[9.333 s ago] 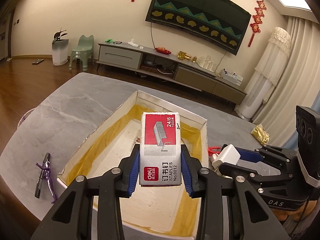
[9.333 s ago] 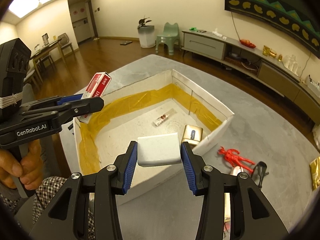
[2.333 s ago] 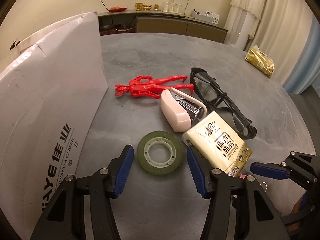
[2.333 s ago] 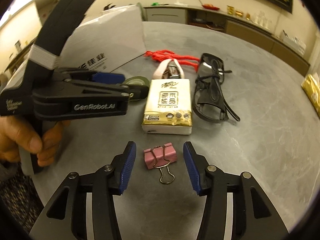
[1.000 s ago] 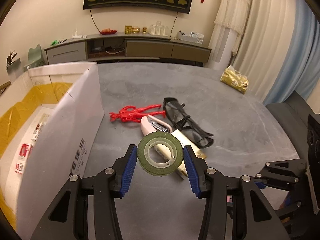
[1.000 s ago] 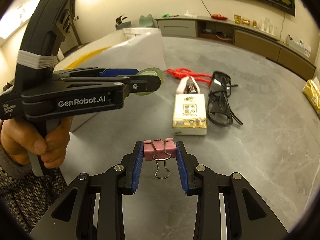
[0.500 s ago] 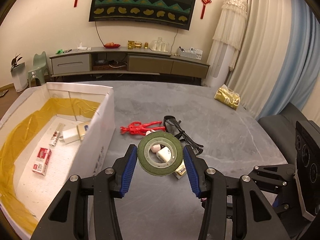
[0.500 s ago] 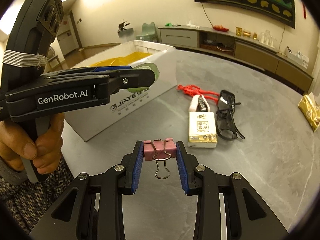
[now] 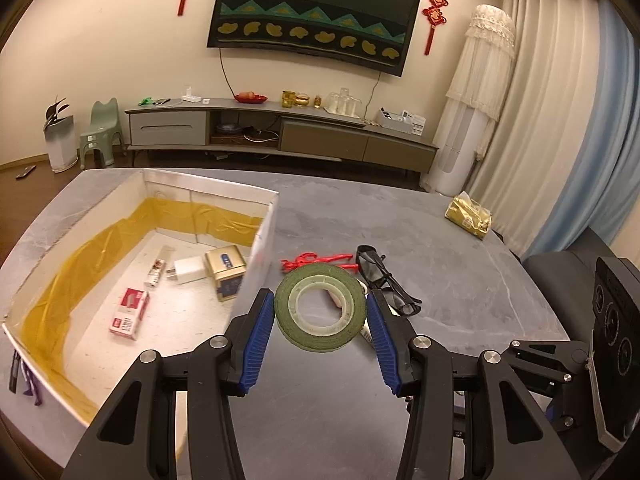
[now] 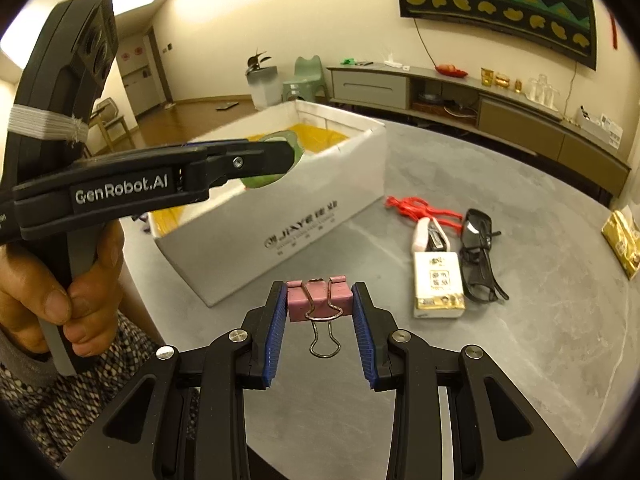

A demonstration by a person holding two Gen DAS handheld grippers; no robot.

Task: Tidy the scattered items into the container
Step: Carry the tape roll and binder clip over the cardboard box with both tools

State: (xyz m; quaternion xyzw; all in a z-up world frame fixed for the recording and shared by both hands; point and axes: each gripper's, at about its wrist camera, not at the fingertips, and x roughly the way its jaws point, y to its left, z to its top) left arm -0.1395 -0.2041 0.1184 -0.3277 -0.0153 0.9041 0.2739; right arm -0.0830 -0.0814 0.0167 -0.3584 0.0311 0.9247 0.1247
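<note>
My left gripper (image 9: 320,312) is shut on a green tape roll (image 9: 321,306), held in the air just right of the white box's near right wall (image 9: 260,252). In the right wrist view the same roll (image 10: 276,160) hangs over the box's (image 10: 296,216) near corner. My right gripper (image 10: 320,312) is shut on a pink binder clip (image 10: 320,300), raised above the table in front of the box. Inside the box lie a red staples box (image 9: 129,313), a white charger (image 9: 187,270), a gold tin (image 9: 226,273) and a small tube (image 9: 157,269).
On the grey table right of the box lie a red toy figure (image 10: 416,206), a pink stapler (image 10: 426,234), a tissue pack (image 10: 438,284) and black glasses (image 10: 478,256). A gold packet (image 9: 469,217) sits far right. A hand (image 10: 56,292) holds the left gripper.
Both grippers have risen and drawn back from the table with their loads. The left one has swung the tape roll toward the box, so more of the box's inside shows.
</note>
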